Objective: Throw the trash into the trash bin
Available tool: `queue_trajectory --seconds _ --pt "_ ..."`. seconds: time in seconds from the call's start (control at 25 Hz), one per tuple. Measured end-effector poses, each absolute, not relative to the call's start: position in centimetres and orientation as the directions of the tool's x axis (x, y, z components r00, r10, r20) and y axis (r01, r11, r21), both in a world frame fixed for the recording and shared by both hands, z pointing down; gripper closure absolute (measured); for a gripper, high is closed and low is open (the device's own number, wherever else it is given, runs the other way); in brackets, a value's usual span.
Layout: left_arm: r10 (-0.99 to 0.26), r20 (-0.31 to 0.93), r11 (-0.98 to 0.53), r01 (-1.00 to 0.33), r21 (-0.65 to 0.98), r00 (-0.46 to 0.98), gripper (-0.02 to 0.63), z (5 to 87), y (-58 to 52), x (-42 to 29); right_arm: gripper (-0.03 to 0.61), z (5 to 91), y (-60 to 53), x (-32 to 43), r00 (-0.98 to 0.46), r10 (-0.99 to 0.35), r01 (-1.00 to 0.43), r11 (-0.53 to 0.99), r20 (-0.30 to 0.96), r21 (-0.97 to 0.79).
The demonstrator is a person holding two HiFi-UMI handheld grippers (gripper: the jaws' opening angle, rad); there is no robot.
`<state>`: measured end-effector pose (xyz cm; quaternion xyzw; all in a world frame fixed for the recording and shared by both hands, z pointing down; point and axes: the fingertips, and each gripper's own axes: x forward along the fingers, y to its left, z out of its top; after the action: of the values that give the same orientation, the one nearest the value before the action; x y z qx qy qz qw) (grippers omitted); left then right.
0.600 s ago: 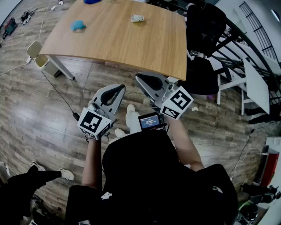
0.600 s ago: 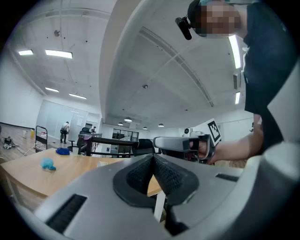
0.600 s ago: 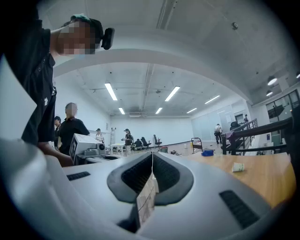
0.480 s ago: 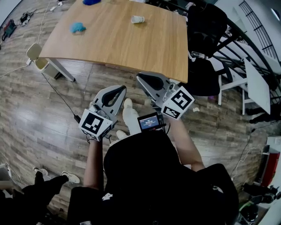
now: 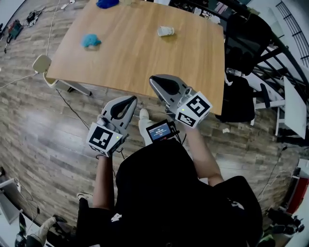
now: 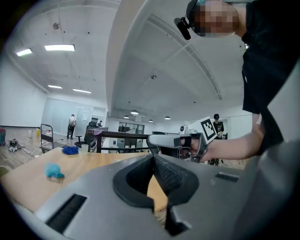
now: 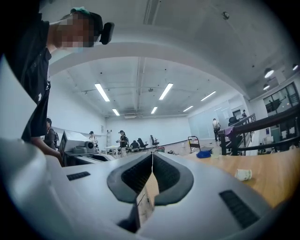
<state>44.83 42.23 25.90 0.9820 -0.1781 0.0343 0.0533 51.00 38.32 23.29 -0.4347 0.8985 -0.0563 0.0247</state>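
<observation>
On the wooden table (image 5: 140, 53) lie a crumpled light-blue piece of trash (image 5: 91, 40), a tipped white paper cup (image 5: 165, 31) and a dark-blue bundle (image 5: 107, 3) at the far edge. My left gripper (image 5: 131, 98) hangs over the floor just short of the table, its jaws together and empty. My right gripper (image 5: 152, 78), also shut and empty, reaches the table's near edge. The left gripper view has the light-blue trash (image 6: 54, 171) at left; the right gripper view has the cup (image 7: 243, 174) at right. A pale bin (image 5: 42, 62) stands by the table's left leg.
Black office chairs (image 5: 241, 96) stand to the right of the table beside a black railing (image 5: 270, 34). Cables run across the wooden floor (image 5: 43, 125) at left. Other people stand far off in the hall.
The view has moved closer to the table. Both grippers have come forward, and the right one now reaches the table's near edge. A bystander's legs at lower left have mostly left the picture.
</observation>
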Motion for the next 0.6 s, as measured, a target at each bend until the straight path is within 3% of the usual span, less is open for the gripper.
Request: queue_trajectory --seconds 0.44,0.48,0.56,0.6 --pt "-0.307 0.149 -0.938 -0.326 0.122 0.94 0.611 26.1 25.4 50.2 0.577 25.7 20.0 58.3 -0.514 -0.857 -0.85 0.502 0.042 -0.161" --pt "-0.303 0.158 -0.937 -0.324 0.129 0.94 0.611 26.9 24.7 50.4 0.552 26.6 19.1 58.9 -0.498 -0.865 -0.859 0.483 0.06 -0.17" --pt "-0.294 0.174 -0.937 -0.319 0.141 0.94 0.611 28.2 23.8 50.5 0.391 28.7 17.8 59.6 -0.474 -0.875 -0.873 0.451 0.101 -0.184" --pt "-0.287 0.179 -0.939 -0.314 0.143 0.941 0.611 28.5 23.5 50.7 0.365 29.5 17.2 60.1 -0.457 -0.881 -0.882 0.432 0.121 -0.185"
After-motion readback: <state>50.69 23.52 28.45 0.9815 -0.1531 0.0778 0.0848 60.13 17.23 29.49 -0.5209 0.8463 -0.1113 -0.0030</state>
